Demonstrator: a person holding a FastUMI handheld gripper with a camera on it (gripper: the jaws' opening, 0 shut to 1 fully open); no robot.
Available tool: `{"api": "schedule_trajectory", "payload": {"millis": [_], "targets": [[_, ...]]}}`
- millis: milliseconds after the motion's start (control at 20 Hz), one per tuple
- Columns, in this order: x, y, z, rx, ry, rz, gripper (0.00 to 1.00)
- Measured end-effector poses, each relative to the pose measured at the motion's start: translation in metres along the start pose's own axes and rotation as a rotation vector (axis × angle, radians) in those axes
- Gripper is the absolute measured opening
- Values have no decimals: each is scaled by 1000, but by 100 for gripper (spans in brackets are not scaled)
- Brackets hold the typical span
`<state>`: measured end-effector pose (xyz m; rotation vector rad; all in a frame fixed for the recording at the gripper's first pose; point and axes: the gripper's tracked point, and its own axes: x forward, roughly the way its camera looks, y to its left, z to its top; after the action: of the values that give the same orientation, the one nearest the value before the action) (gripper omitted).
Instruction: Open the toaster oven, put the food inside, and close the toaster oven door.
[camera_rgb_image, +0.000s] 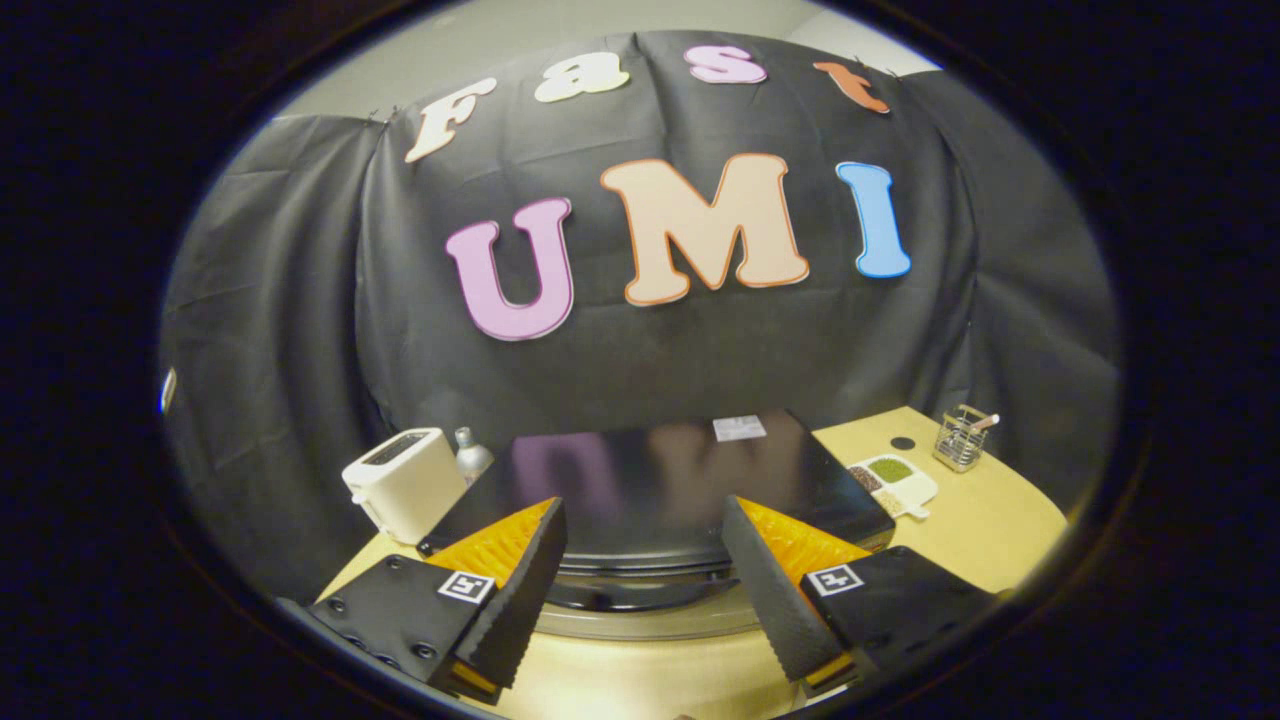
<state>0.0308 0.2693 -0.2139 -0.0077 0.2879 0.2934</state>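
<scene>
The toaster oven (650, 470) is a black box with a glossy top, standing on the wooden table (990, 530) just ahead of me and seen from above. Its front edge with a dark handle bar (640, 592) and a silver lip lies between my fingers, and the door looks shut. My gripper (642, 515) hovers over that front edge, open wide with nothing between its fingers. A white divided dish (895, 482) holding green and brown food sits just right of the oven.
A white slot toaster (405, 482) and a silver bottle (471, 455) stand left of the oven. At the right rear of the table are a wire holder (961, 438) and a small black disc (902, 442). The black cloth wall hangs close behind.
</scene>
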Motion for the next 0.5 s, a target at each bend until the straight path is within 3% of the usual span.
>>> {"api": "schedule_trajectory", "payload": {"millis": [100,200,500], "targets": [[8,4,-22,-40,47,5,96],[7,6,-20,-100,14,-11,96],[0,6,-27,-73,-7,-38,96]]}}
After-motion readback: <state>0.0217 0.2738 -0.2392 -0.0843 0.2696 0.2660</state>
